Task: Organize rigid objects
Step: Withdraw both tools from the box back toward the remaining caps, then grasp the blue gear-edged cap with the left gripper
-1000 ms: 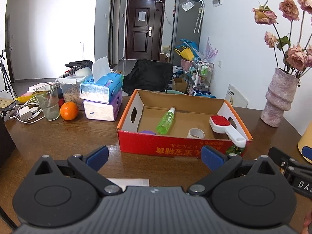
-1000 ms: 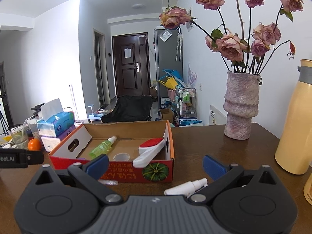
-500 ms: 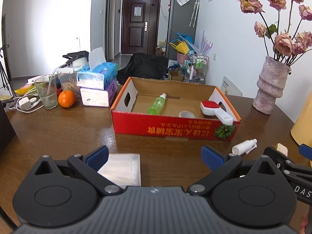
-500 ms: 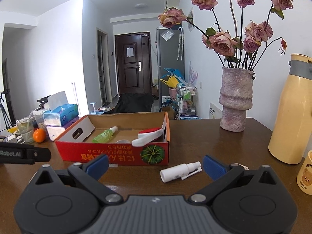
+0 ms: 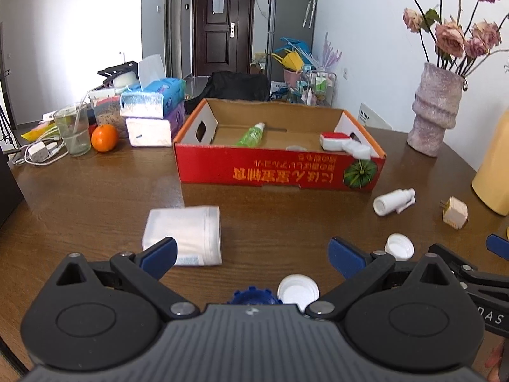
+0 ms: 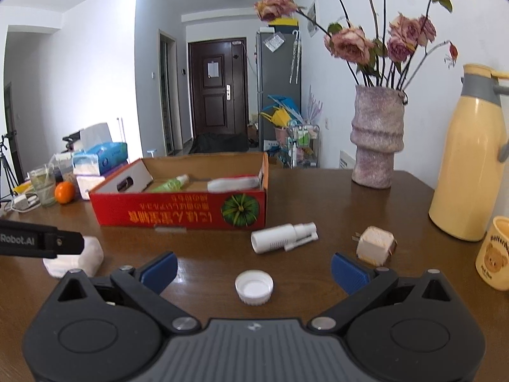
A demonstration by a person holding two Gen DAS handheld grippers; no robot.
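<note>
A red cardboard box point(image 5: 276, 172) point(image 6: 178, 213) on the wooden table holds a green spray bottle point(image 5: 251, 135) and a red-and-white brush point(image 5: 343, 143). In front of it lie a white spray bottle point(image 5: 393, 202) point(image 6: 283, 237), a beige plug adapter point(image 5: 455, 213) point(image 6: 375, 245), a white tissue pack point(image 5: 186, 235) point(image 6: 76, 256), white caps point(image 5: 297, 291) point(image 6: 254, 286) and a blue cap point(image 5: 254, 296). My left gripper point(image 5: 253, 254) is open and empty above the caps. My right gripper point(image 6: 253, 267) is open and empty, with a white cap between its fingers' line.
A flower vase point(image 6: 377, 137), a yellow thermos point(image 6: 470, 159) and a bear mug point(image 6: 493, 251) stand on the right. Tissue boxes point(image 5: 152, 114), an orange point(image 5: 104, 137), a glass point(image 5: 71, 129) and a charger point(image 5: 38, 152) sit at the back left.
Both grippers have pulled back from the box and lowered. The tissue pack, caps, white spray bottle and plug adapter have come into view. Both grippers stay open.
</note>
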